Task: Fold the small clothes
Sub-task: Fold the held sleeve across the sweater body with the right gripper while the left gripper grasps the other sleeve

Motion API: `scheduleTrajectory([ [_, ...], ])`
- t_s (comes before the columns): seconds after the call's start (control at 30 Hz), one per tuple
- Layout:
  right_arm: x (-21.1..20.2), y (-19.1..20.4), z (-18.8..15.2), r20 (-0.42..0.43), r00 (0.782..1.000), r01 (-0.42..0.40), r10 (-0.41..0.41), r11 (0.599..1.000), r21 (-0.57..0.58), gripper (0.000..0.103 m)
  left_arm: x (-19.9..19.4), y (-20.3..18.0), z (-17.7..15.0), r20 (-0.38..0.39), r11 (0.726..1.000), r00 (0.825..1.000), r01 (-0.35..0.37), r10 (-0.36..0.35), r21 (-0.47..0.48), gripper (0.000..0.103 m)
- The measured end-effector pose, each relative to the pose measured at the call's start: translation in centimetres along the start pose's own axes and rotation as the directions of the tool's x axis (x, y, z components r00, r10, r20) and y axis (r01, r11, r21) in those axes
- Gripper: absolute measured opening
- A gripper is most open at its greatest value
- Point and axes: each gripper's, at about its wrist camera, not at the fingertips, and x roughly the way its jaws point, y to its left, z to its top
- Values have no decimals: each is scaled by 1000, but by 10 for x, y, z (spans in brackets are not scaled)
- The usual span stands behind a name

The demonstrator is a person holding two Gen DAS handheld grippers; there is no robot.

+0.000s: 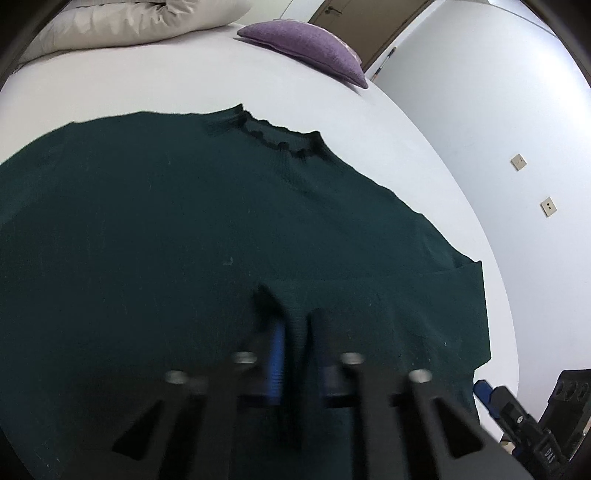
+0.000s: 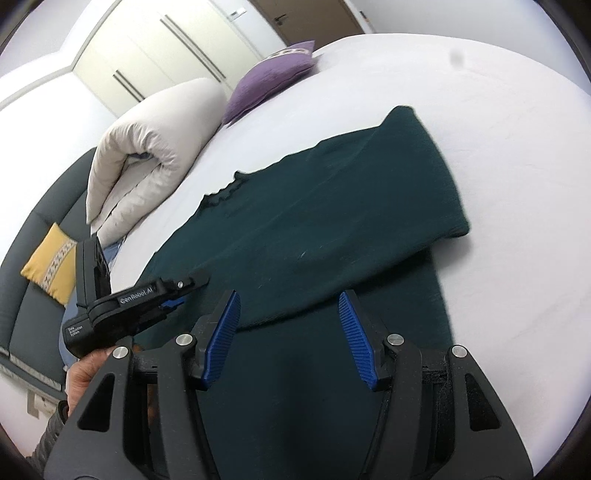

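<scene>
The sweater (image 2: 332,229) is soft, dull knit cloth. The bed (image 2: 498,129) sheet is smooth cloth. Right gripper (image 2: 290,332) pads (image 2: 356,339) are bumpy.

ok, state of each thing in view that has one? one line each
dark green sweater: flat on the bed, right sleeve folded across the body
left hand-held gripper: shut on sweater fabric
right hand-held gripper: open, over the hem, holding nothing
beige duvet: folded
door: closed

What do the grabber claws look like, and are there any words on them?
Both are black plastic with silver bolts and ribbed blue finger pads. The left gripper has white "GenRobot.AI" lettering on its side. The right gripper shows triangular cut-outs in its arms.
</scene>
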Motion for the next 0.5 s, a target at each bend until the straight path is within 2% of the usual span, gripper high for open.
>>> scheduleTrajectory([
  [0.1,-7,-4,9,23,1000,9,-9,1000,-11,54,-8,-5,-1,22,999,1000,-15,14,44,9],
  [0.23,-16,-17,25,46,998,55,-54,998,-18,54,-28,-1,11,88,998,996,-24,19,52,9],
  [0.37,-26,-31,49,90,988,126,-125,992,-13,54,-42,25,30,159,997,985,-71,66,28,9],
  [0.5,-17,-49,78,84,976,201,-200,980,-3,54,-38,54,42,177,992,976,-127,124,10,9],
])
